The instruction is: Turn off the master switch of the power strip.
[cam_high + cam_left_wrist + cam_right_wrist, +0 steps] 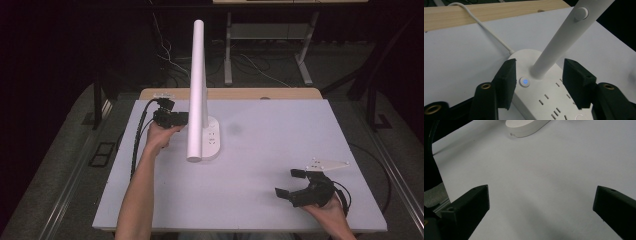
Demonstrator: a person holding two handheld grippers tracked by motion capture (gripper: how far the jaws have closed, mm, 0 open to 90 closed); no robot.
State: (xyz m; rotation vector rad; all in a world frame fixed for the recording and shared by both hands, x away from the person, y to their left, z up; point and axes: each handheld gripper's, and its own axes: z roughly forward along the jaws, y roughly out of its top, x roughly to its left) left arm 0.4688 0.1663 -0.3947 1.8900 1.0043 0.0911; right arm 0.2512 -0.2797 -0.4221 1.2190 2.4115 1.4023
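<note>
The left tool (539,82), half open and gripping nothing, straddles the lamp's stem (556,47) above its base (541,97), needing further closing, while the right tool (299,186) rests wide open on the worktop (260,165).

1. I read this as a lab or recording studio, not a home: the room around my table (250,150) is dark, with black surroundings.
2. Beyond my jaws, loose cables (167,55) trail over grey carpet past the metal legs of a desk (305,55).
3. A plain white board covers the table under my jaws, with a wooden edge (486,12) at its far side.
</note>
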